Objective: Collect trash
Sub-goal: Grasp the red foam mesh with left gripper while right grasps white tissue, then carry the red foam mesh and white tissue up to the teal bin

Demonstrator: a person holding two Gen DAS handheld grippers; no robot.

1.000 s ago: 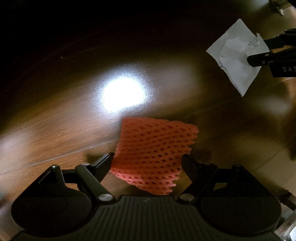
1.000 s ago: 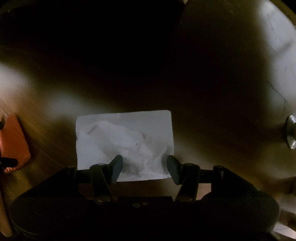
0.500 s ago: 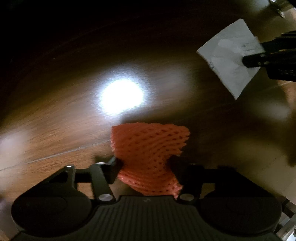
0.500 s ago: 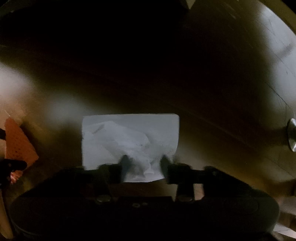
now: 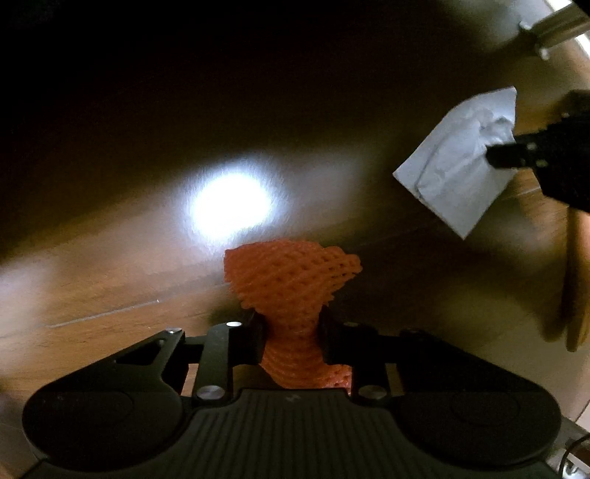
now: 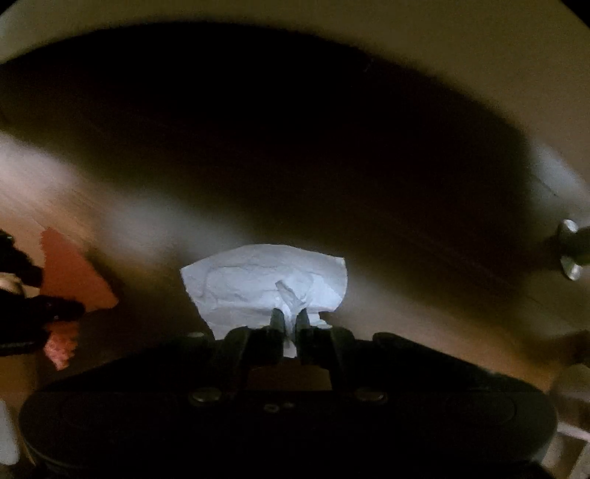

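My left gripper (image 5: 289, 324) is shut on an orange foam fruit net (image 5: 291, 280), which bunches up between the fingers above the dark wooden floor (image 5: 110, 287). My right gripper (image 6: 289, 320) is shut on a crumpled white tissue (image 6: 265, 283) and holds it off the floor. In the left wrist view the tissue (image 5: 457, 169) hangs at the upper right from the right gripper (image 5: 497, 154). In the right wrist view the orange net (image 6: 73, 272) shows at the left edge beside the left gripper's dark fingers (image 6: 55, 309).
A bright lamp reflection (image 5: 228, 206) lies on the floor ahead of the net. A metal furniture leg with a foot (image 5: 545, 33) stands at the far right; it also shows in the right wrist view (image 6: 571, 254). A pale wall or skirting (image 6: 368, 22) curves behind.
Both grippers have closed, the left on the orange net and the right on the tissue. Both items have been lifted off the floor and are squeezed narrower.
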